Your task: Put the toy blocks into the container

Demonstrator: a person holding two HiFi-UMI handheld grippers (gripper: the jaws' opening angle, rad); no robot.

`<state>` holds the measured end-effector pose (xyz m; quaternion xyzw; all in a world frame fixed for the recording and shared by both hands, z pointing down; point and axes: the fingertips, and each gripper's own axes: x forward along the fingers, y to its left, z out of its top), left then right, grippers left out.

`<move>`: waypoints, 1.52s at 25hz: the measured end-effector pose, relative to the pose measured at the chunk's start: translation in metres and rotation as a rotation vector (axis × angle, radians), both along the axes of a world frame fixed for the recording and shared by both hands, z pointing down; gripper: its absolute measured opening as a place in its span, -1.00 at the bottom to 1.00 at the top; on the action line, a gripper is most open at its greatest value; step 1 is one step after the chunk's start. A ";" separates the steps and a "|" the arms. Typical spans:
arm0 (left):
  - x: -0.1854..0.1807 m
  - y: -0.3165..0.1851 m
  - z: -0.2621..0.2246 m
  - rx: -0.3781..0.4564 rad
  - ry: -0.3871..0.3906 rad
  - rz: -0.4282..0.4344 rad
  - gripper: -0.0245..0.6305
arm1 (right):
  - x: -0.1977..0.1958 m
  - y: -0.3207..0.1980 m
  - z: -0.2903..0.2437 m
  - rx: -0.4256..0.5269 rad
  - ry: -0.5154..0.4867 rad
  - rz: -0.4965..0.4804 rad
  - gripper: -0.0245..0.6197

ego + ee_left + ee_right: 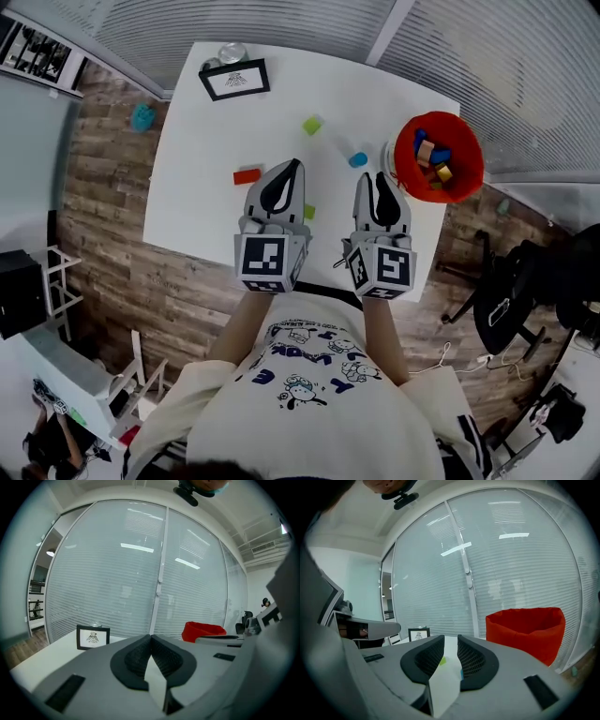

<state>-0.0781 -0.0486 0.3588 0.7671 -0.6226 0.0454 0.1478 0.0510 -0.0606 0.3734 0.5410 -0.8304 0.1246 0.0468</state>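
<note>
A red container (466, 150) stands at the table's right edge with several coloured blocks inside. Loose on the white table (206, 150) lie a light-green block (312, 124), a blue block (358, 159), a red block (247, 175) and a small green block (309, 212). My left gripper (293, 166) hovers beside the small green block; its jaws meet at the tips, empty (151, 637). My right gripper (379, 176) points toward the blue block, just left of the container (529, 627). Its jaws (450, 639) stand a little apart with nothing between them; a green block (442, 660) shows through the gap.
A black picture frame (234, 79) and a metal can (232, 53) stand at the table's far edge. Beyond them is a glass wall with blinds. A dark office chair (525, 281) sits right of the table, and a teal object (142, 117) lies on the wooden floor at left.
</note>
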 end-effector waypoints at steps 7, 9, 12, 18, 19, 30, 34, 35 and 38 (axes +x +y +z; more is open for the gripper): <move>0.004 -0.015 0.008 -0.025 0.006 0.044 -0.83 | -0.002 -0.009 0.010 -0.032 0.015 0.019 -0.57; 0.005 -0.018 0.010 -0.029 0.004 0.059 -0.83 | -0.003 -0.011 0.013 -0.042 0.022 0.021 -0.55; 0.009 -0.025 0.015 -0.039 0.010 0.075 -0.83 | -0.002 -0.015 0.020 -0.061 0.030 0.023 -0.53; 0.013 -0.033 0.029 -0.076 0.017 0.094 -0.83 | -0.001 -0.021 0.038 -0.106 0.045 0.033 -0.50; 0.013 -0.034 0.031 -0.084 0.017 0.099 -0.83 | -0.001 -0.021 0.041 -0.114 0.046 0.035 -0.50; 0.018 -0.041 0.059 -0.148 0.024 0.125 -0.83 | 0.000 -0.029 0.074 -0.185 0.064 0.043 -0.48; 0.020 -0.044 0.067 -0.168 0.025 0.127 -0.83 | 0.003 -0.032 0.086 -0.210 0.077 0.042 -0.45; 0.021 -0.045 0.070 -0.173 0.026 0.128 -0.83 | 0.003 -0.033 0.089 -0.215 0.081 0.039 -0.45; 0.021 -0.046 0.075 -0.184 0.029 0.128 -0.83 | 0.001 -0.033 0.097 -0.234 0.099 0.028 -0.44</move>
